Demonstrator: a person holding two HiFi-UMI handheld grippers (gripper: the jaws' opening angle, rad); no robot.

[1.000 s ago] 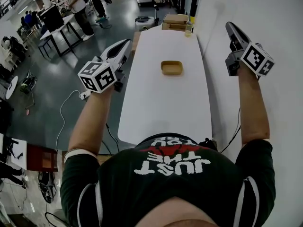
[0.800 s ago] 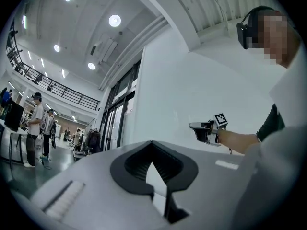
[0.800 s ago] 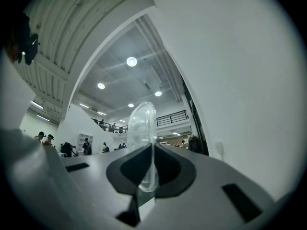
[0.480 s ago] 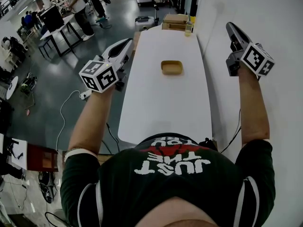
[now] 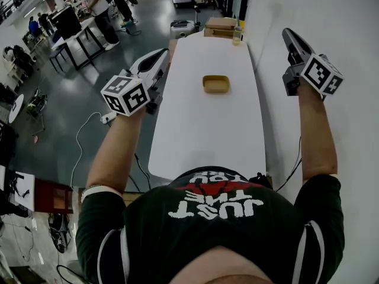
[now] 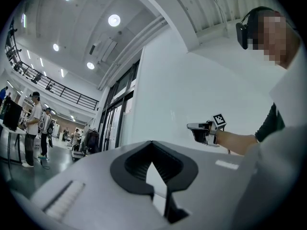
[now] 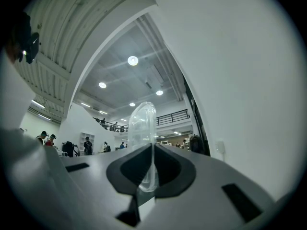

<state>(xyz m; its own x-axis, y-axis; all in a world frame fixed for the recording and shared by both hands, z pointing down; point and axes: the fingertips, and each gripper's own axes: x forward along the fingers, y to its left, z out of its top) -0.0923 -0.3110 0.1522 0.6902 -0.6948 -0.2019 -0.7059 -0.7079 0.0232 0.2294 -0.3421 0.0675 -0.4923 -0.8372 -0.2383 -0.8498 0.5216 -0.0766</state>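
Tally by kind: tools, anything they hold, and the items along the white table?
Tools: 2, the left tool and the right tool
Clear plastic piece, in the right tool: 1
Tan tray: 1
Cardboard box: 1
Bottle: 1
Total: 6

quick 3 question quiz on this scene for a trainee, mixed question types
1. Which tool holds the clear plastic piece? A: left tool. B: right tool.
2. True or false: the left tool grips the tan tray.
3. Fill in: the tan tray lies on the long white ____, between the two raised tools.
Key: 1 B; 2 false; 3 table.
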